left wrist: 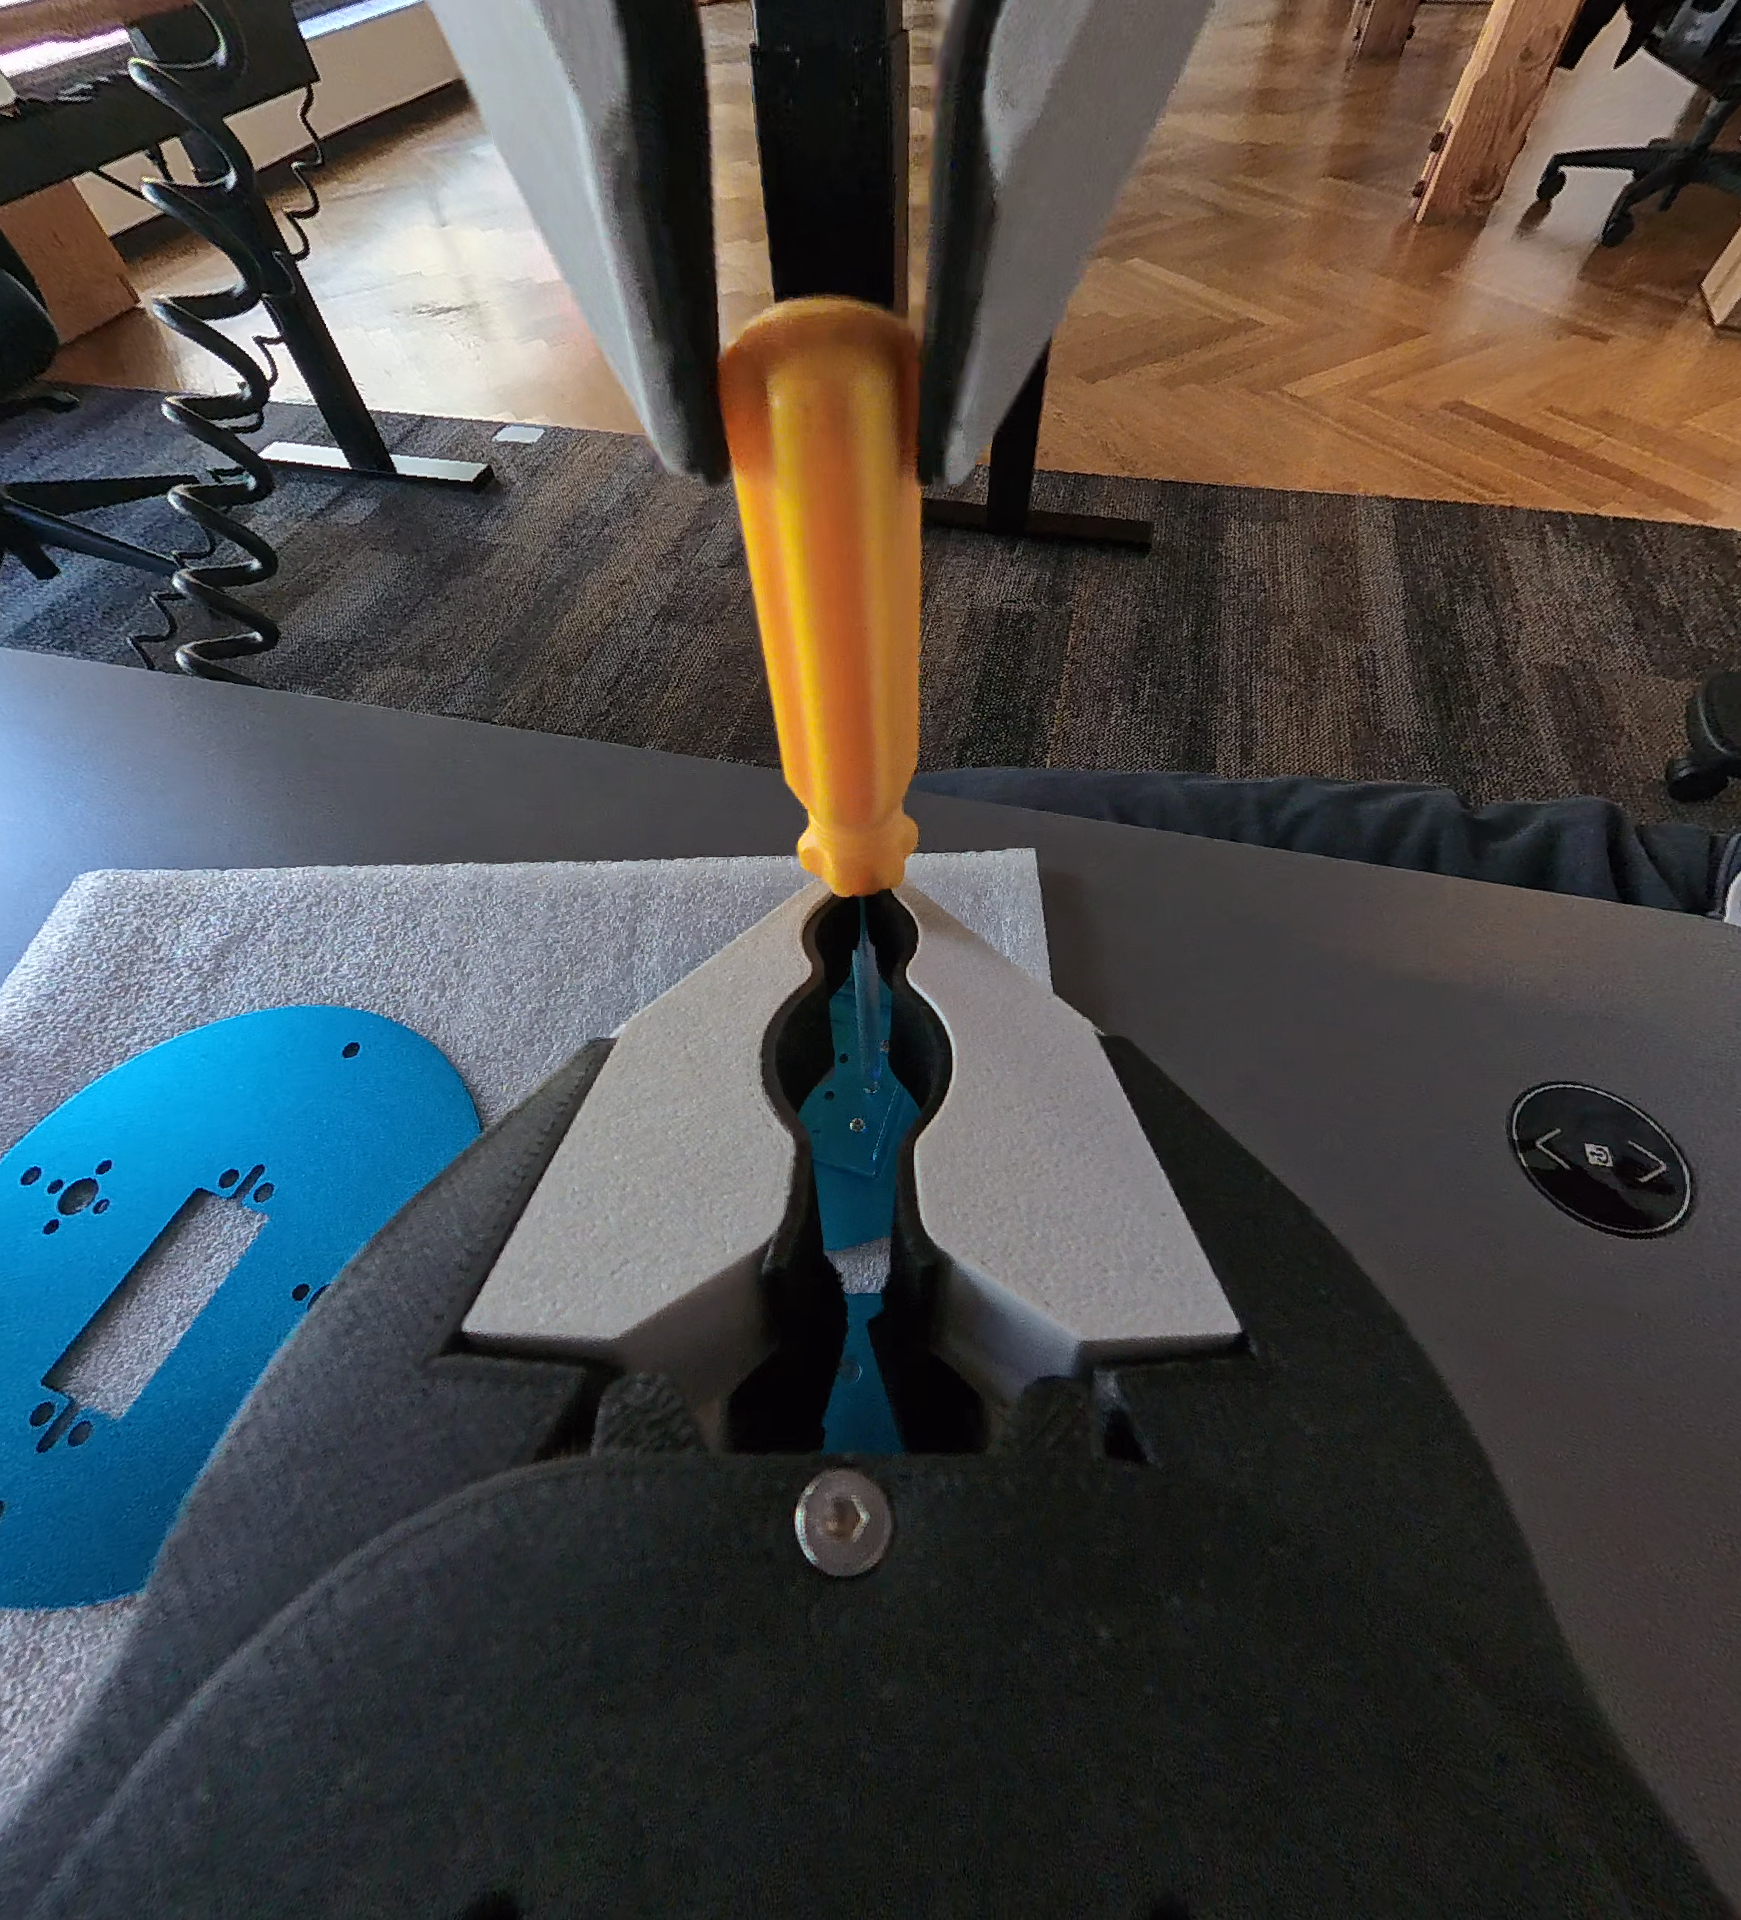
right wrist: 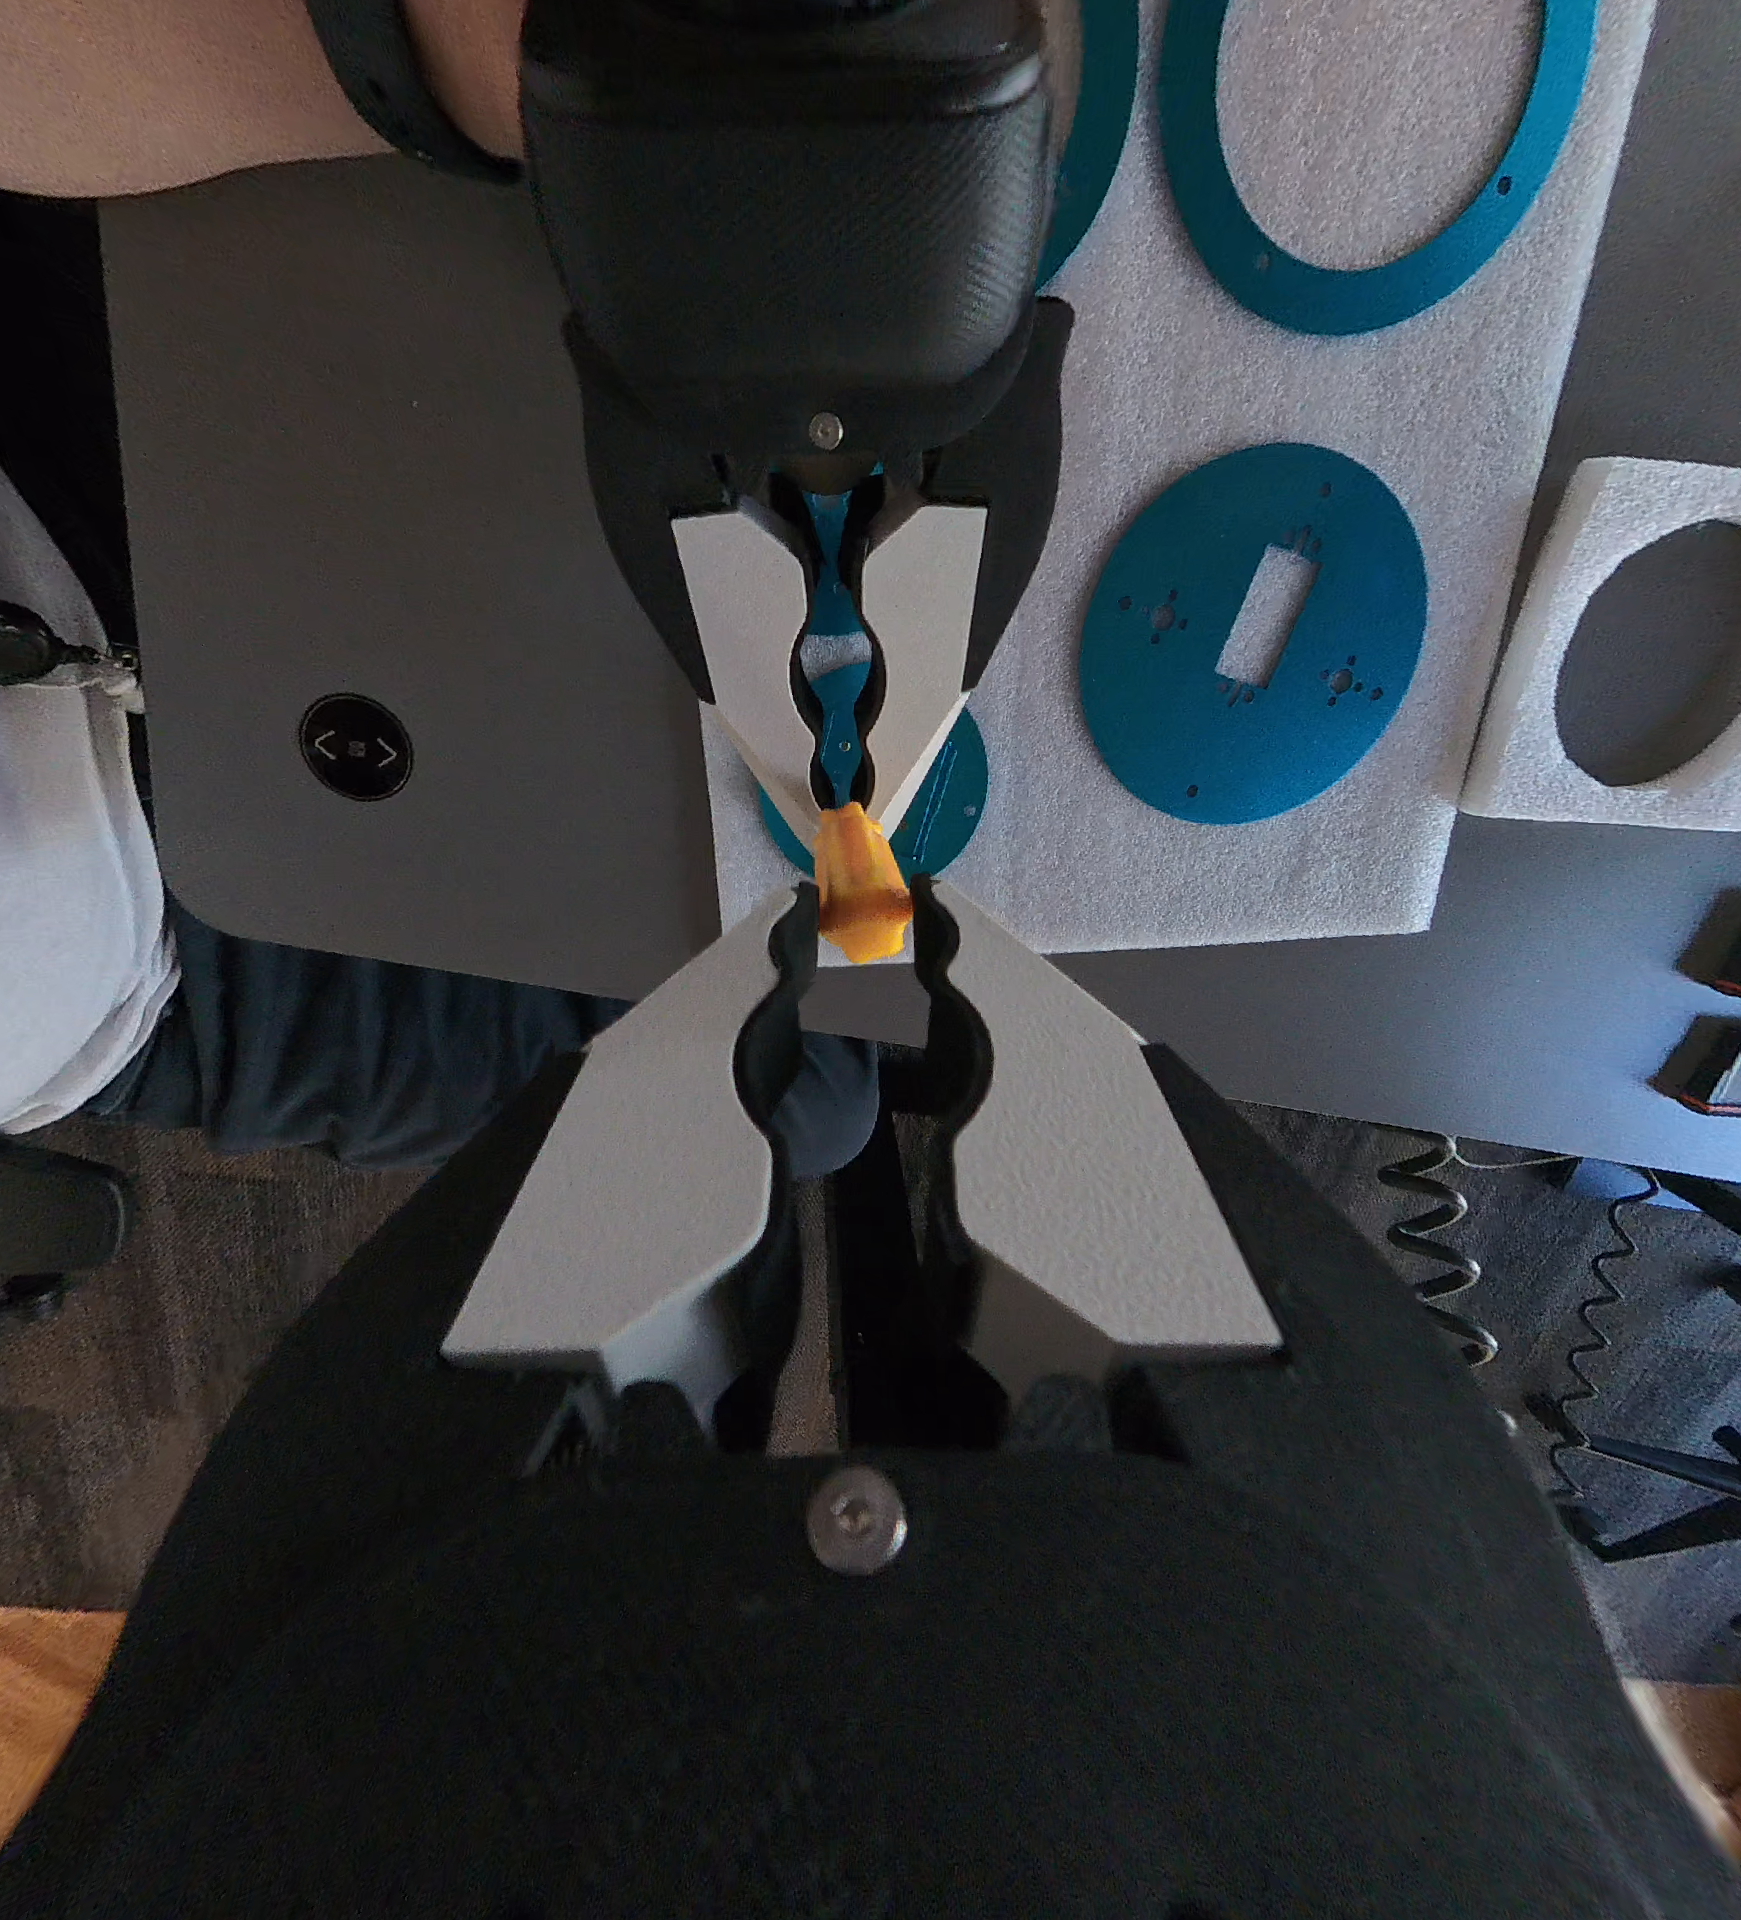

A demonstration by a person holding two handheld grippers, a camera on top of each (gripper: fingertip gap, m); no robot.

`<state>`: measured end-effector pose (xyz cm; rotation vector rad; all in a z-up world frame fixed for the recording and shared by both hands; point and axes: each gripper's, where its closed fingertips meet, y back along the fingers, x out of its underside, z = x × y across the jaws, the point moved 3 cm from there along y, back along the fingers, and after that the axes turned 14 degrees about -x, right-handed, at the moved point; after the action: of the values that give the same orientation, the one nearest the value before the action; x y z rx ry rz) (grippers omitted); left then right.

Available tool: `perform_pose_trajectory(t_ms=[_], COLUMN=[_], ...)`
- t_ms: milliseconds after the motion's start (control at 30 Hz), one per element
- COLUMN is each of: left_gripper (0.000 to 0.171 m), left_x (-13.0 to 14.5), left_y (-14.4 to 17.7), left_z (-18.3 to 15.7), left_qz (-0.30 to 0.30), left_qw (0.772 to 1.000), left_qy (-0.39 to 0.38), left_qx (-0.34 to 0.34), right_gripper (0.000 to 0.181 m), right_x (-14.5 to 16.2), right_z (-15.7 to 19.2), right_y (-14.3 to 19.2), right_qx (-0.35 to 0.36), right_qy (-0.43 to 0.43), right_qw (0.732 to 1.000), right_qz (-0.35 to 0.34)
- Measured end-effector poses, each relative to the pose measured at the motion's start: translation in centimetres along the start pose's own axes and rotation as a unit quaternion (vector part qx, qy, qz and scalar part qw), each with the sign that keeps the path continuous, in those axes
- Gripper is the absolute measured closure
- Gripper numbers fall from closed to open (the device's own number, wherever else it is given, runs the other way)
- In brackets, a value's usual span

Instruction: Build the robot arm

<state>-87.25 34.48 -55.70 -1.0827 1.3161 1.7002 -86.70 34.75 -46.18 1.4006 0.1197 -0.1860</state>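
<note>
— What do I hold on the left?
— My left gripper [left wrist: 861, 997] has its jaws clenched on a small blue bracket [left wrist: 858, 1127] over the white foam sheet [left wrist: 378, 945] on the surface [left wrist: 1365, 987]; a blue oval plate [left wrist: 180, 1278] lies beside.
— And right?
— My right gripper [right wrist: 855, 914] grasps the orange screwdriver [left wrist: 830, 582] by the handle; its tip touches the bracket.

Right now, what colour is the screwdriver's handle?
Translucent orange-yellow handle; the left wrist view shows it best.

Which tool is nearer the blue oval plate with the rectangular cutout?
Left. The left tool works just beside the plate on the foam sheet; the right tool hangs higher, clamping the orange screwdriver.
</note>
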Motion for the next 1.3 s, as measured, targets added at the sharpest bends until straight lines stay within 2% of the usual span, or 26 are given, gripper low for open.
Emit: perform_pose_trajectory(t_ms=[300,567,633,667,733,800,867,967,1067,1133,1200,1300], left_gripper=[0.169,0.168,0.144,0.143,0.146,0.156,0.157,0.157,0.157,0.157,0.157,0.157], left_x=[0.1,-0.1,-1.2,-2.1,-2.8,-2.7,-2.5,-2.5,-2.3,-2.4,-2.3,-2.3], left_y=[0.2,0.1,0.7,1.2,1.5,1.0,1.1,1.1,1.4,1.3,1.4,1.3], left_z=[0.1,-0.3,-0.3,-0.4,-0.2,0.2,0.3,0.4,0.4,0.4,0.4,0.3], left_qz=[0.004,0.005,-0.02,-0.045,-0.068,-0.063,-0.063,-0.059,-0.059,-0.061,-0.062,-0.065], left_qw=[1.0,1.0,0.999,0.998,0.997,0.998,0.997,0.998,0.998,0.998,0.998,0.998], left_qy=[0.002,0.012,0.038,0.047,0.04,0.014,0.001,0.007,0.013,0.008,0.013,0.009], left_qx=[0.0,0.009,0.02,0.025,0.009,-0.028,-0.037,-0.034,-0.02,-0.026,-0.021,-0.018], right_gripper=[0.164,0.164,0.164,0.164,0.163,0.163,0.163,0.163,0.165,0.164,0.163,0.164], right_x=[-0.4,0.5,0.6,0.7,0.8,0.9,0.8,0.8,0.5,0.5,-0.1,-0.4], right_z=[-0.1,0.4,0.3,0.2,0.2,0.1,0.0,-0.1,0.0,-0.2,-0.2,0.3], right_y=[0.2,0.1,0.2,0.2,0.2,0.2,0.2,0.2,-0.1,0.1,0.2,0.2], right_qx=[0.009,0.013,0.017,0.016,0.014,0.019,0.031,0.016,-0.026,-0.016,0.013,0.032], right_qy=[0.018,-0.112,-0.111,-0.112,-0.112,-0.104,-0.1,-0.168,-0.269,-0.218,-0.101,0.018], right_qw=[1.0,0.994,0.994,0.993,0.993,0.994,0.994,0.984,0.96,0.975,0.994,0.999], right_qz=[-0.005,-0.01,-0.015,-0.018,-0.026,-0.026,-0.033,-0.047,-0.077,-0.05,-0.038,-0.023])
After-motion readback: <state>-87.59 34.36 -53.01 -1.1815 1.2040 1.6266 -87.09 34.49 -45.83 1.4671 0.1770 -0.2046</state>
